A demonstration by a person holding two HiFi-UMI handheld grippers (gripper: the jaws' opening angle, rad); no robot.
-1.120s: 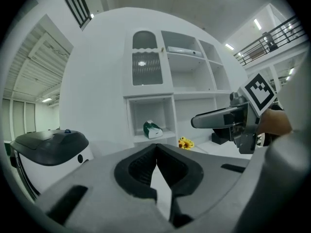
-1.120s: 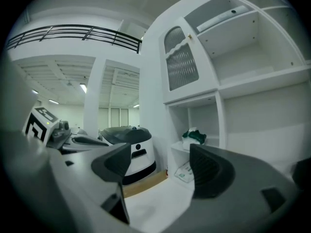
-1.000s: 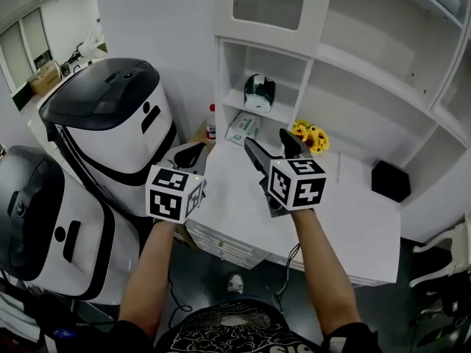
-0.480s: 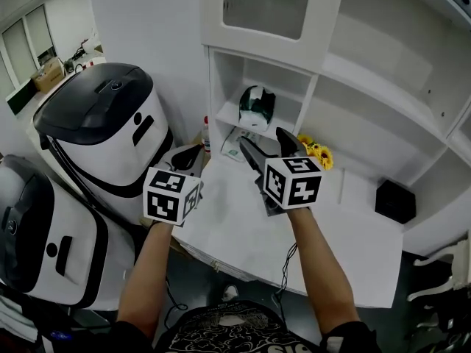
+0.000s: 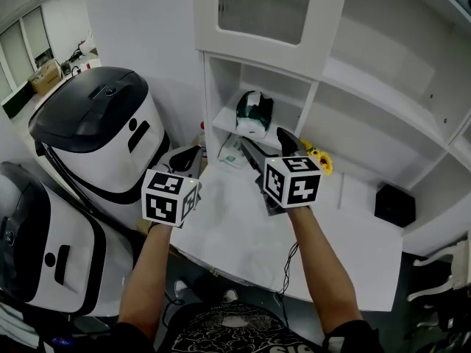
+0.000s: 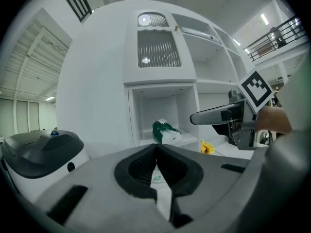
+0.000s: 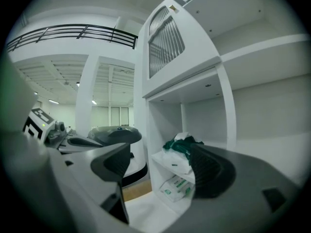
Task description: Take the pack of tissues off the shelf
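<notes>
A green and white pack of tissues point(image 5: 254, 112) lies on the low shelf of the white shelf unit point(image 5: 324, 68); it also shows in the left gripper view point(image 6: 164, 132) and the right gripper view point(image 7: 179, 152). My right gripper point(image 5: 263, 139) is open and empty, held over the desk a short way in front of that shelf, with the pack framed between its jaws point(image 7: 163, 168). My left gripper point(image 5: 190, 154) is shut and empty, lower and to the left, near the desk's corner point(image 6: 156, 147). A flat white pack with green print point(image 5: 233, 154) rests on the desk under the shelf.
Two big white and black machines point(image 5: 103, 127) point(image 5: 40, 230) stand at the left. Yellow flowers point(image 5: 318, 157) and a black box point(image 5: 389, 204) sit on the white desk point(image 5: 353, 241). A red-capped bottle point(image 5: 202, 132) stands beside the shelf unit. A ribbed glass door point(image 5: 263, 7) closes the cupboard above.
Both grippers and my view have moved closer to the shelf unit. The right gripper stays open and the left stays shut.
</notes>
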